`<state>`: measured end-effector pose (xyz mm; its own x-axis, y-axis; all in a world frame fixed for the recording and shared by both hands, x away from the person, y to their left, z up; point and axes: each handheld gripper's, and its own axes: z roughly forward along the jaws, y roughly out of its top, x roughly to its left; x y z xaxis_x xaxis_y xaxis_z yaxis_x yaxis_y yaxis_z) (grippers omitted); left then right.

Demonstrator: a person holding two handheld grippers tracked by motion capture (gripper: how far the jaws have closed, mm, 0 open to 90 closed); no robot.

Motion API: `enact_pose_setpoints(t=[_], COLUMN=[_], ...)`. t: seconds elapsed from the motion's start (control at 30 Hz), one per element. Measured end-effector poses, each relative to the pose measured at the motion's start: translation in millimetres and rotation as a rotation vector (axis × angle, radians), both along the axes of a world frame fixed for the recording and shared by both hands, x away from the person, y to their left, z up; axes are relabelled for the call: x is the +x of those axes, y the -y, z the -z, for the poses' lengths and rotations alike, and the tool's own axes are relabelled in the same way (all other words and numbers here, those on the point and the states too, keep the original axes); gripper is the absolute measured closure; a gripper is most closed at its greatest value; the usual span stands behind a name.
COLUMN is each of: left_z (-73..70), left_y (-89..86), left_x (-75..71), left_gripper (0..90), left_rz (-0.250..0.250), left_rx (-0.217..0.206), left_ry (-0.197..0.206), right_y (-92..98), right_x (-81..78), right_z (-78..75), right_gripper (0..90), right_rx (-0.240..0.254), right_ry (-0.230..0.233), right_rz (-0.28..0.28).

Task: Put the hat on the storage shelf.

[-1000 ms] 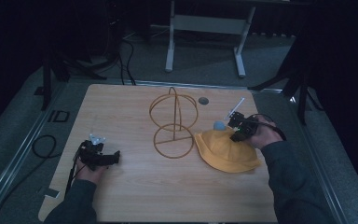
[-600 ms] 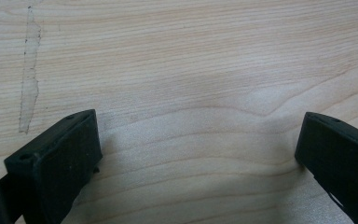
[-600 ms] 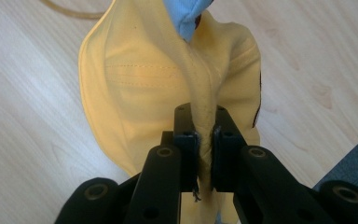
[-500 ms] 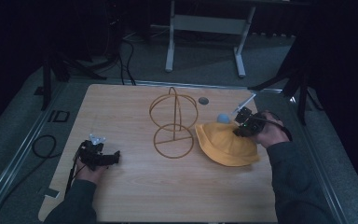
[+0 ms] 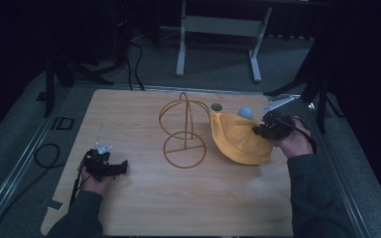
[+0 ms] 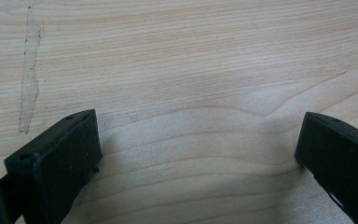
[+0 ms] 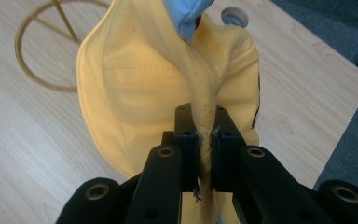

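A yellow cloth hat (image 5: 238, 139) hangs off the table at the right, next to a wire stand (image 5: 183, 130) of two hoops on a ring base. My right gripper (image 5: 259, 131) is shut on a fold of the yellow hat (image 7: 168, 93), with the fabric pinched between its jaws. A light blue piece (image 7: 186, 16) shows at the hat's far end, and a light blue ball (image 5: 245, 112) sits behind the hat. My left gripper (image 5: 121, 167) rests open near the table's front left, its fingers (image 6: 56, 158) spread wide over bare wood.
A small dark round disc (image 5: 217, 106) lies on the wooden table (image 5: 129, 114) behind the stand. A metal frame (image 5: 218, 29) stands on the floor beyond the far edge. Cables (image 5: 44, 153) trail off the left side.
My right gripper has lifted the hat from lying flat and carried it up and back, towards the wire stand. The left gripper has stayed put.
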<state>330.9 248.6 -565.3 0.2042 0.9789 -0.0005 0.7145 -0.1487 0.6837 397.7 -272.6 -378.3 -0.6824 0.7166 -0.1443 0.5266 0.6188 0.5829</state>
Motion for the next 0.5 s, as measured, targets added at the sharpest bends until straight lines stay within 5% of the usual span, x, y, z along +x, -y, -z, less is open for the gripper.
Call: enact_pose_setpoints(t=[0.5], left_z=[0.1], left_y=[0.1], left_x=[0.0], left_gripper=[0.3], left_rz=[-0.001], left_rx=[0.0], left_ry=[0.001], right_y=[9.6], right_x=[-7.3], right_z=[-11.2], right_gripper=[84.1], right_rx=[0.121], right_ry=[0.093], right_rz=[0.048])
